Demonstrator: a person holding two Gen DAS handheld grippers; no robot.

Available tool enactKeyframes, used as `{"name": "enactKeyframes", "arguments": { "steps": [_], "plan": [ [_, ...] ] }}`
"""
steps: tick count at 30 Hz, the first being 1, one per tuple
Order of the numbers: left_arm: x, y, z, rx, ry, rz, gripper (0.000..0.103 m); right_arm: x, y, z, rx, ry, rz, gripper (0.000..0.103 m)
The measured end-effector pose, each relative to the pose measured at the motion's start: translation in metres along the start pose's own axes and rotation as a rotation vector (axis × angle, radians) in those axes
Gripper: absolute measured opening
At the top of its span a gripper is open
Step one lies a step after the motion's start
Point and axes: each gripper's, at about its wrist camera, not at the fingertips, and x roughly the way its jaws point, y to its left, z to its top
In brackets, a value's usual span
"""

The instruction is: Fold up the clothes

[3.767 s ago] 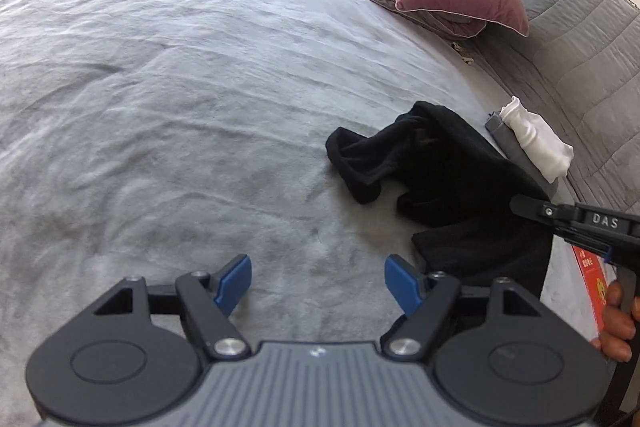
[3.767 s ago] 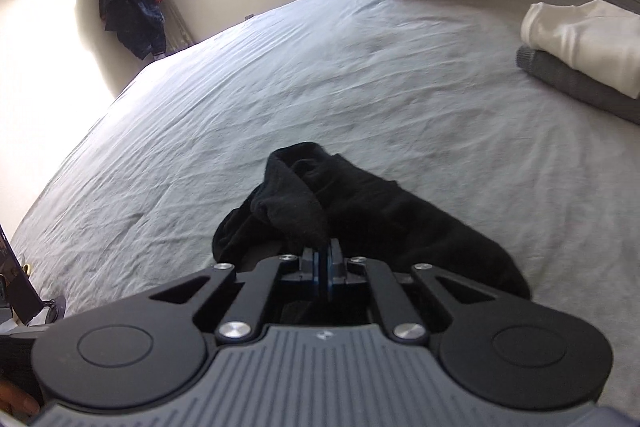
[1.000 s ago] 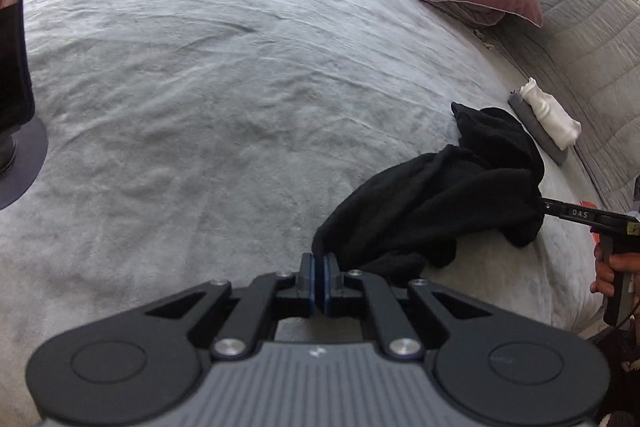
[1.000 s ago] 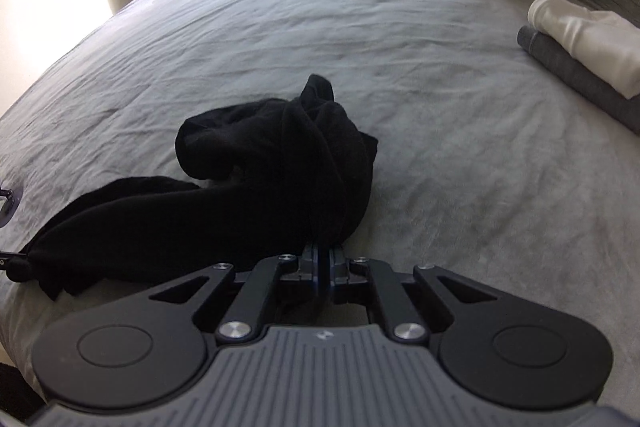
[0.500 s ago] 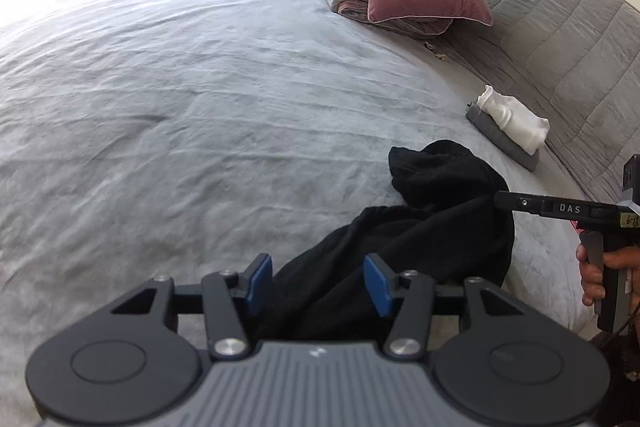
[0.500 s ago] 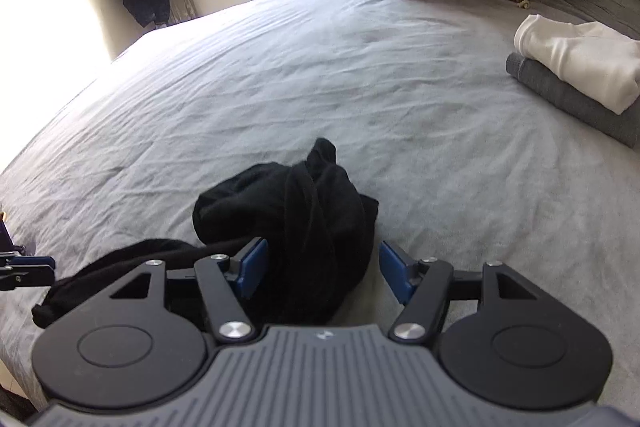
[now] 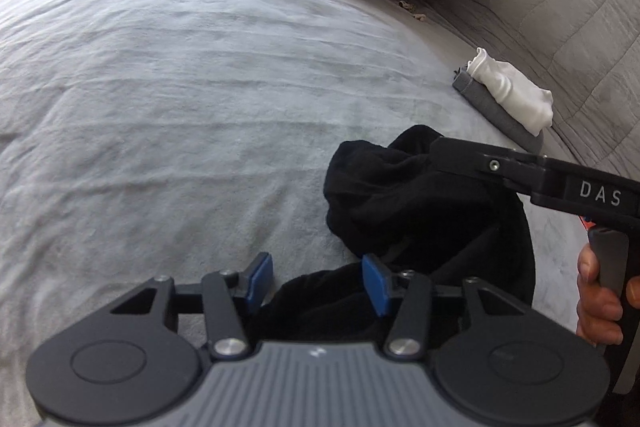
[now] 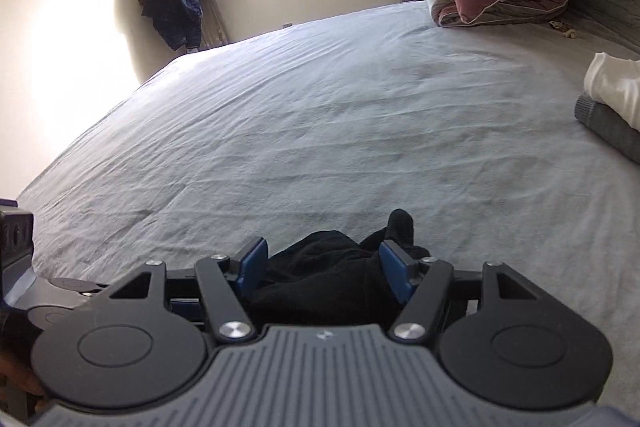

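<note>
A crumpled black garment [image 7: 420,195] lies on the grey bed [image 7: 180,87], lower right of the left view. The left gripper [image 7: 316,281] is closing, blue pads apart, cloth between them untouched. The right gripper [image 8: 320,267] stands released, garment bunched between its fingers.

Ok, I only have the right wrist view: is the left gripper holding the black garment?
Observer: No. The left gripper has its jaws closing, with the black garment between them, not pinched yet.
Operator: Is it spread flat?
Observer: No, it's a crumpled heap on the bed.
Operator: Where's my right gripper?
Observer: The right gripper has its tip above the heap's far end, held by a hand.
</note>
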Motion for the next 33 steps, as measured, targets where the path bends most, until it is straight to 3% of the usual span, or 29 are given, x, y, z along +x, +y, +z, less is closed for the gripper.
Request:
{"name": "enactKeyframes", "arguments": {
  "steps": [3,5,7,10,11,18,22,25,30,33],
  "plan": [
    [-0.002,-0.001,-0.003,0.030,0.011,-0.009,0.027,0.012,0.002,-0.004,-0.041,0.022,-0.009,0.066],
    [-0.004,-0.001,-0.005,0.037,0.034,-0.022,0.004,0.019,0.002,-0.008,-0.074,0.042,-0.025,0.066],
    [-0.007,-0.002,-0.008,0.046,0.037,-0.015,0.003,0.022,0.000,-0.014,-0.111,0.059,-0.068,0.065],
    [-0.014,-0.004,-0.011,0.035,0.003,0.028,0.002,0.025,-0.005,-0.022,-0.161,0.082,-0.131,0.029],
    [-0.018,-0.003,-0.012,0.030,-0.015,0.046,0.002,0.022,-0.008,-0.023,-0.157,0.074,-0.133,0.026],
    [-0.075,0.009,-0.013,-0.022,-0.206,0.162,0.002,-0.015,-0.020,-0.017,-0.096,-0.039,-0.196,0.023],
    [-0.101,0.021,-0.020,-0.062,-0.249,0.189,0.002,-0.028,-0.028,-0.016,-0.046,-0.047,-0.189,0.022],
    [-0.110,0.023,-0.030,-0.062,-0.220,0.189,0.002,-0.029,-0.028,-0.021,-0.022,-0.009,-0.145,0.022],
    [-0.102,0.028,-0.055,-0.047,-0.055,0.134,0.002,-0.026,-0.027,-0.039,-0.006,0.103,-0.096,0.022],
    [-0.100,0.029,-0.065,-0.021,-0.019,0.103,0.003,-0.029,-0.035,-0.046,0.034,0.138,-0.067,0.025]
  ]
}}
